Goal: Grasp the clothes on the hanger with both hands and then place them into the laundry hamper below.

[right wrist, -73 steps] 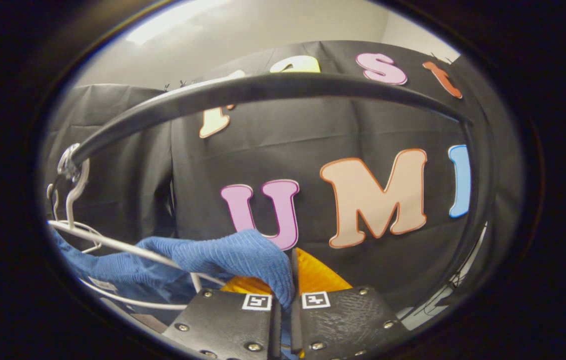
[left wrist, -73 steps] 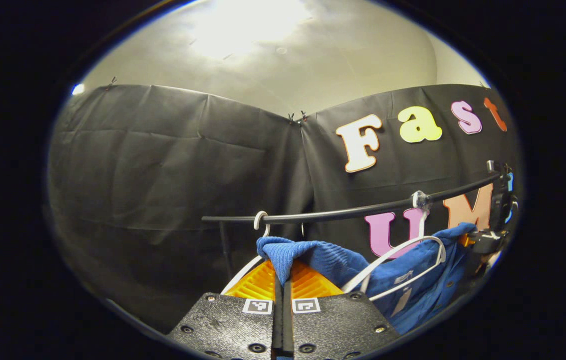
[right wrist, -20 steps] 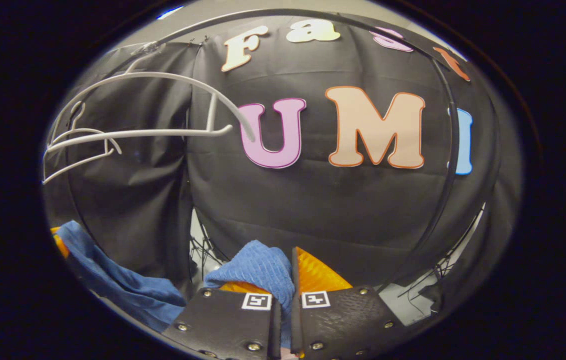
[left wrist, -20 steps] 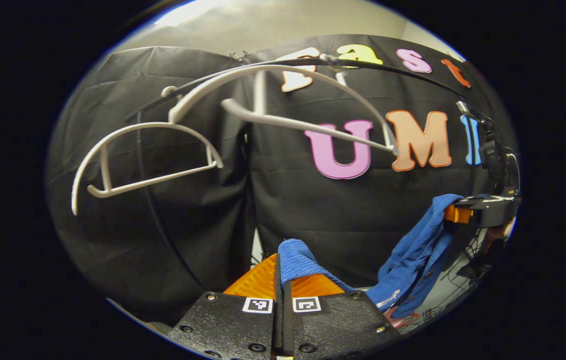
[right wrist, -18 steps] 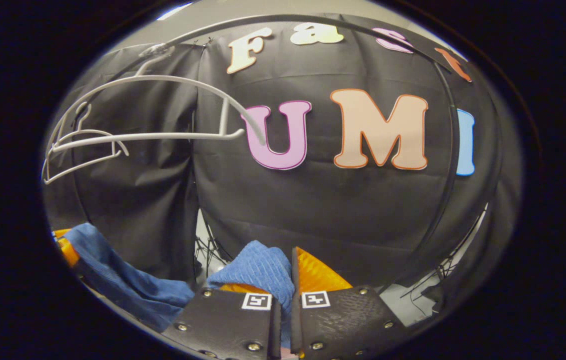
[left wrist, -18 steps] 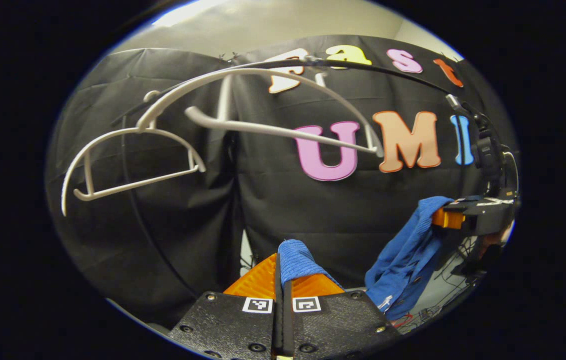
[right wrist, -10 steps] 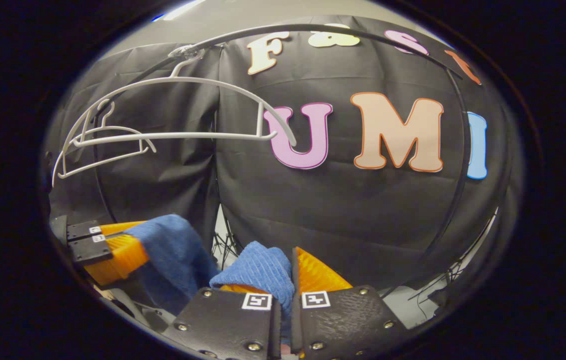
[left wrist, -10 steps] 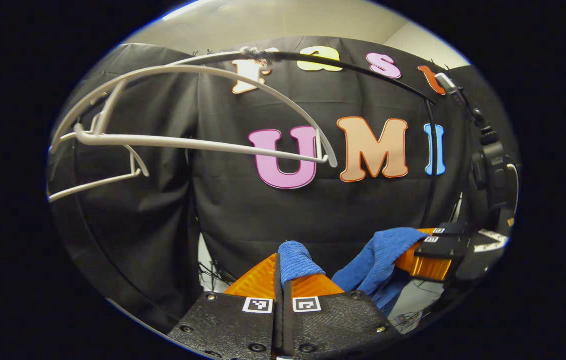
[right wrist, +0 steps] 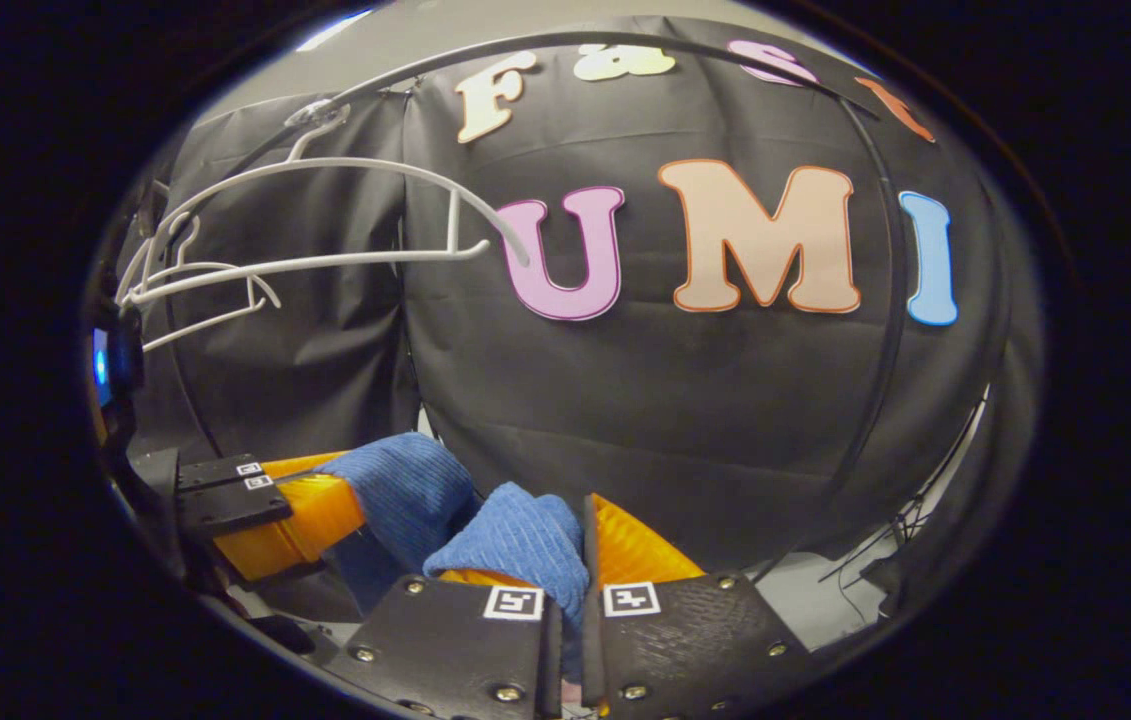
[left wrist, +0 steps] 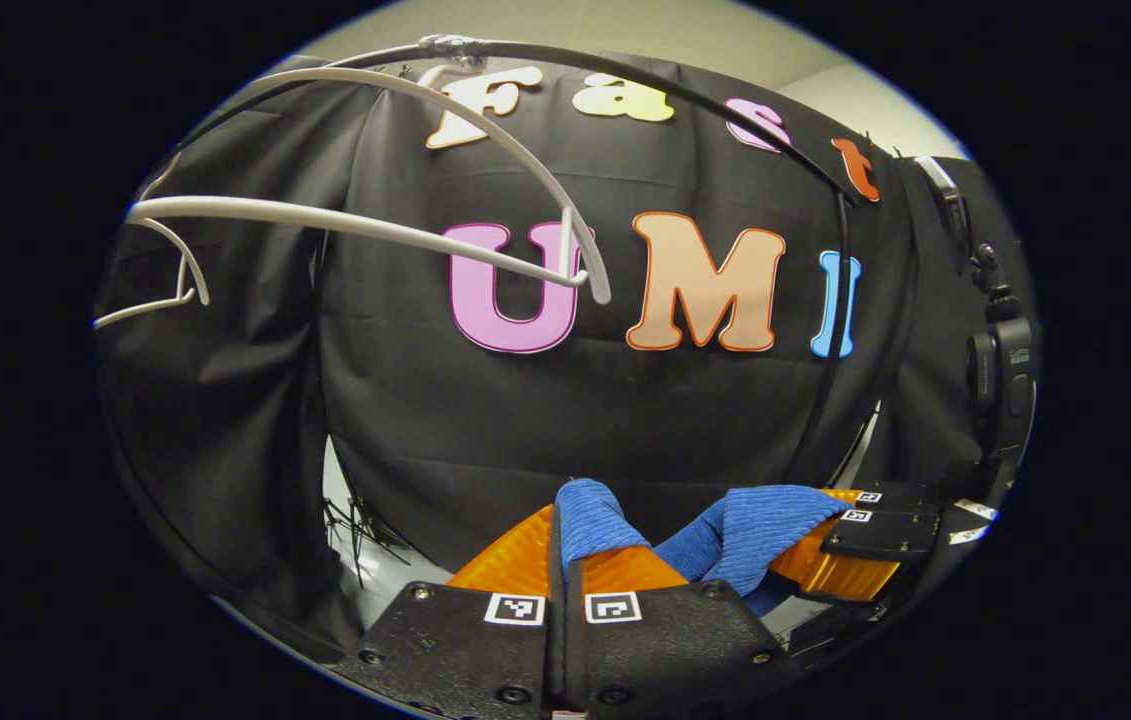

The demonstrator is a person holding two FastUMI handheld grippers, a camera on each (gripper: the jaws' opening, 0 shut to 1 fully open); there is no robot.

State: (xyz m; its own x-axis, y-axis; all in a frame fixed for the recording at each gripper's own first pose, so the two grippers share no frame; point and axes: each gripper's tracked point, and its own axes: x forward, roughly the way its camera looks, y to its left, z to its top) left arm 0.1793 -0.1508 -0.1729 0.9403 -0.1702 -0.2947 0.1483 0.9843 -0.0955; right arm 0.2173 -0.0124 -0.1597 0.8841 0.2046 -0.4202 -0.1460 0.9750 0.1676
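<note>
The blue ribbed garment (left wrist: 587,515) is off the hanger and pinched between both grippers. My left gripper (left wrist: 563,545) is shut on one bunch of it. My right gripper (right wrist: 580,548) is shut on another bunch of the blue garment (right wrist: 515,540). In the left gripper view the right gripper (left wrist: 840,540) sits close at the lower right with blue cloth in it. In the right gripper view the left gripper (right wrist: 305,515) is close at the lower left. The bare white hanger (left wrist: 355,225) hangs from the black rail (left wrist: 645,80) above. The hamper is hidden below.
A second white hanger (right wrist: 195,290) hangs farther left on the rail (right wrist: 565,45). The rail's black upright (right wrist: 890,330) runs down at the right. A dark device on a stand (left wrist: 1000,370) is at the right edge. Pale floor (right wrist: 815,600) with cables lies beneath the black cloth wall.
Both grippers have come down from the rail with the garment, leaving the hanger bare above. Over the last second they have drawn close together, side by side.
</note>
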